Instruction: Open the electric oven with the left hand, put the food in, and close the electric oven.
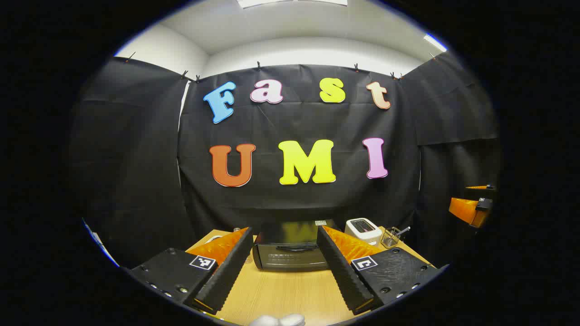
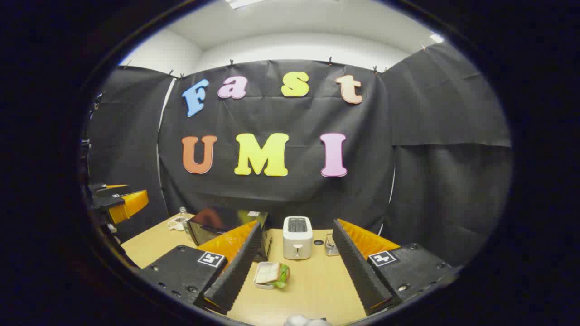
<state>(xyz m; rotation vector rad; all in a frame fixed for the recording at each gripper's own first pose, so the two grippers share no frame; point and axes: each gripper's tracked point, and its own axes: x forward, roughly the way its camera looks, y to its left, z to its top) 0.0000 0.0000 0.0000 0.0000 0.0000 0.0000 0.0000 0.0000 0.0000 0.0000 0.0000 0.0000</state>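
Note:
A black electric oven stands at the back of the wooden table, door closed, handle across its front. My left gripper is open and hovers before it, with the oven framed between its fingers. In the right gripper view the oven is at the left, partly behind my left finger. A sandwich with green lettuce on a small tray lies on the table between the fingers of my open right gripper, which hangs above it. The other gripper shows at the far left.
A white toaster stands right of the oven, with a small wire holder beside it. A small bottle and a white dish sit left of the oven. Black cloth walls close in the table on three sides.

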